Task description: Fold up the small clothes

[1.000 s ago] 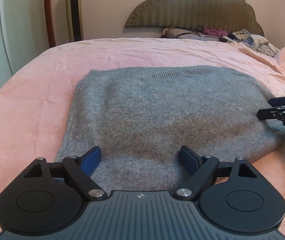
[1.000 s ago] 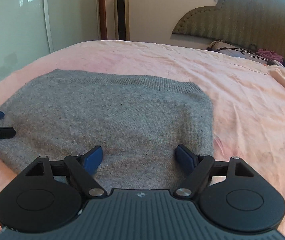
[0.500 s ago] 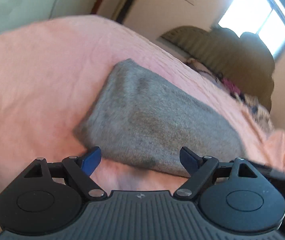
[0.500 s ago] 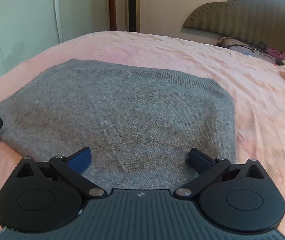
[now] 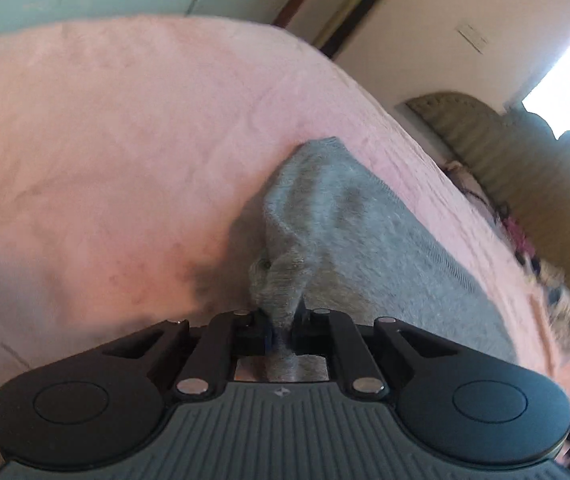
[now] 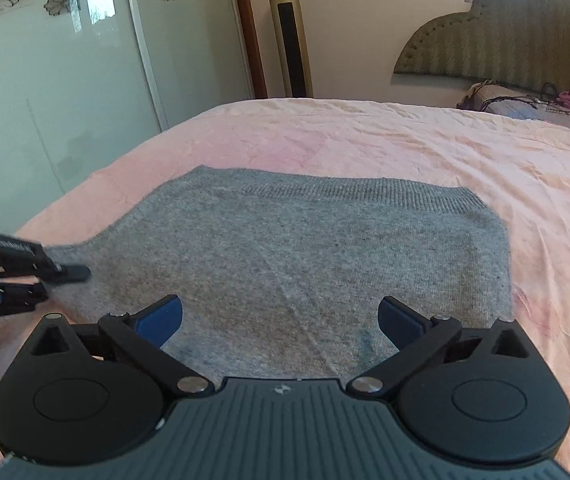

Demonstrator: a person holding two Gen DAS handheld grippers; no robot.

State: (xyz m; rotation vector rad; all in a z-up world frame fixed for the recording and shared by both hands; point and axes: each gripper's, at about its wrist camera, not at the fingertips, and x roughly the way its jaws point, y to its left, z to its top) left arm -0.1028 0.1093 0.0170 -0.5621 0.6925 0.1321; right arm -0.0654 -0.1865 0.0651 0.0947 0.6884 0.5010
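Left gripper (image 5: pixel 283 326): jaws pressed together, pinching a bunched fold at the near left corner of the grey sweater (image 6: pixel 297 264); fabric rises into a small peak just ahead of the fingertips; view tilted and blurred. Right gripper (image 6: pixel 281 320): jaws spread wide, blue pads (image 6: pixel 159 316) over the sweater's near edge, nothing between them; contact with the knit cannot be told. Sweater lies mostly flat on the pink bedsheet (image 6: pixel 365 144), ribbed hem along its far side. Left of the sweater in the right wrist view, the left gripper appears again at the corner. Beyond the sweater: a padded headboard (image 6: pixel 517 40) with loose clothes (image 6: pixel 525 100) at its foot; a tall tower fan (image 6: pixel 289 36) against the far wall.
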